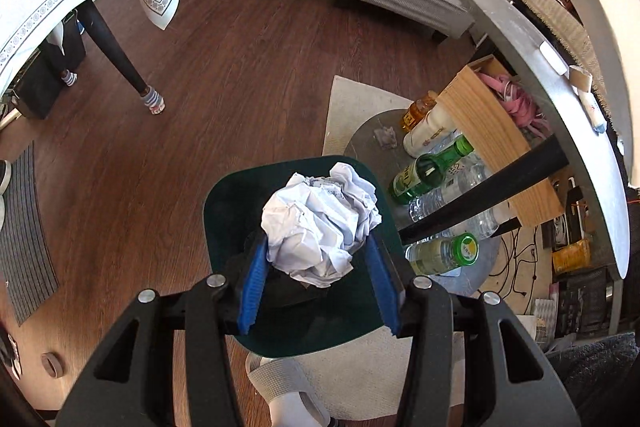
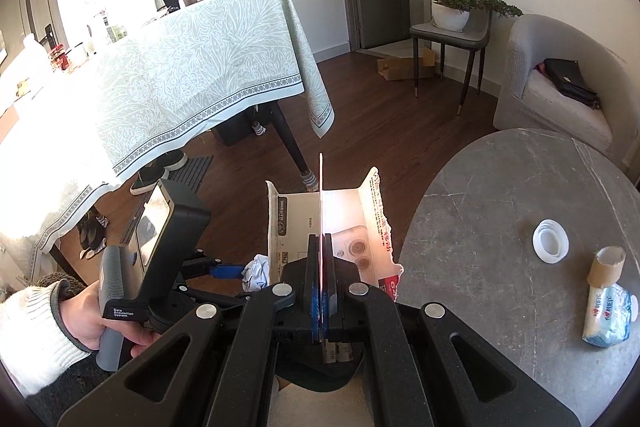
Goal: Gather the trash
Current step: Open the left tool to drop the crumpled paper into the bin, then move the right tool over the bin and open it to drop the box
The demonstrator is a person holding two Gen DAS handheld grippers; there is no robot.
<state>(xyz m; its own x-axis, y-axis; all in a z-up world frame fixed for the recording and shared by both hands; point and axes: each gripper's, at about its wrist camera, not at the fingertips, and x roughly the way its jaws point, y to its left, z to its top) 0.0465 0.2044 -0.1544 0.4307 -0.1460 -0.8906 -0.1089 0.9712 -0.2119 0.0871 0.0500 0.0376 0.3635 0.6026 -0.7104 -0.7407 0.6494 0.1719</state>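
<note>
Grey round worktop [image 2: 500, 187] fills lower right of the right wrist view. On it: white plastic lid [image 2: 550, 241], cardboard tube [image 2: 606, 266] just beside a wrapped tissue pack [image 2: 608, 315], both near the right edge.

Left wrist view, right of centre: low round shelf [image 1: 366, 135] under the worktop carries an amber bottle [image 1: 418, 111], white bottle [image 1: 428, 135], green glass bottle [image 1: 428, 173] lying down, clear plastic bottles [image 1: 452, 195], green-capped bottle [image 1: 444, 253], small crumpled scrap [image 1: 386, 137].

Wood floor [image 1: 240, 67]: dark green bin [image 1: 224, 207] at centre bottom, pale rug [image 1: 352, 99], grey mat [image 1: 28, 227] lower left.
</note>
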